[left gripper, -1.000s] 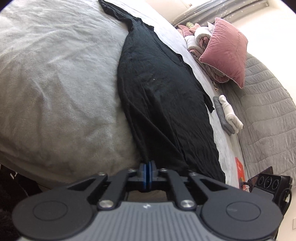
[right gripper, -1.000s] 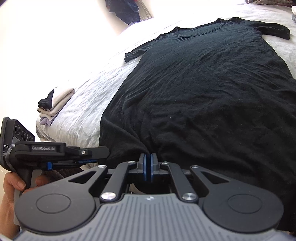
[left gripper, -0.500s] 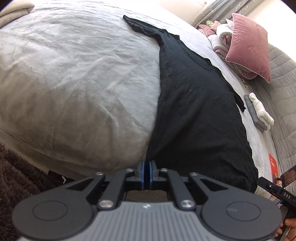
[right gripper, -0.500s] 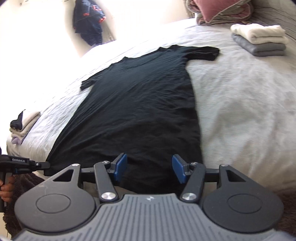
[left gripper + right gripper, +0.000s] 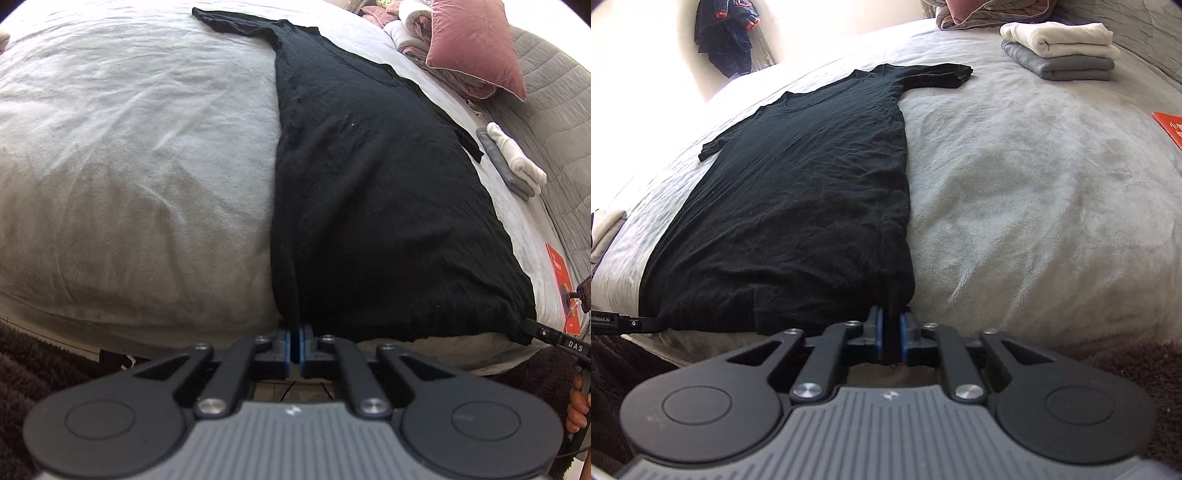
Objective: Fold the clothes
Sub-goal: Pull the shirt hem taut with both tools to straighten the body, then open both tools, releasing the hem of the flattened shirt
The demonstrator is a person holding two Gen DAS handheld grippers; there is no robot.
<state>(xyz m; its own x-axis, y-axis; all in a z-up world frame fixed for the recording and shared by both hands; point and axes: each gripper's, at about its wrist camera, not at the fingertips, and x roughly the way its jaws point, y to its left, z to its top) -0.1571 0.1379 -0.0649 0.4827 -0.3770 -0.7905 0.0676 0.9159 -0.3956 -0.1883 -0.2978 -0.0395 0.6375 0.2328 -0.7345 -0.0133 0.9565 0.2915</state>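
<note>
Across the pale grey bedcover [image 5: 129,155] lies a black T-shirt [image 5: 369,192], spread flat with its hem at the near edge of the bed and its collar toward the far side, both short sleeves stretched outward. Down at the hem, the left gripper [image 5: 295,341] has its blue pads pressed together on the shirt's left bottom corner, black cloth running straight up from between them. Over on the other corner, the right gripper [image 5: 891,341] has just snapped its jaws closed, and a thick pinch of black fabric sits clamped between its blue pads, so both bottom corners are now held. From the left wrist view, the right tool shows at the far right edge as a black bar with white lettering, with fingers of the person's hand [image 5: 577,410] wrapped around its handle below. From the right wrist view, the tip of the left tool pokes in at the left edge, touching the hem. Beyond the shirt, a folded white garment [image 5: 1060,37] rests on top of a folded grey garment [image 5: 1067,67], well apart from the shirt. A pink pillow [image 5: 476,48] leans against crumpled bedding at the head end, an orange card [image 5: 1171,129] lies on the cover, and dark clothes [image 5: 726,33] hang on the bright wall.
</note>
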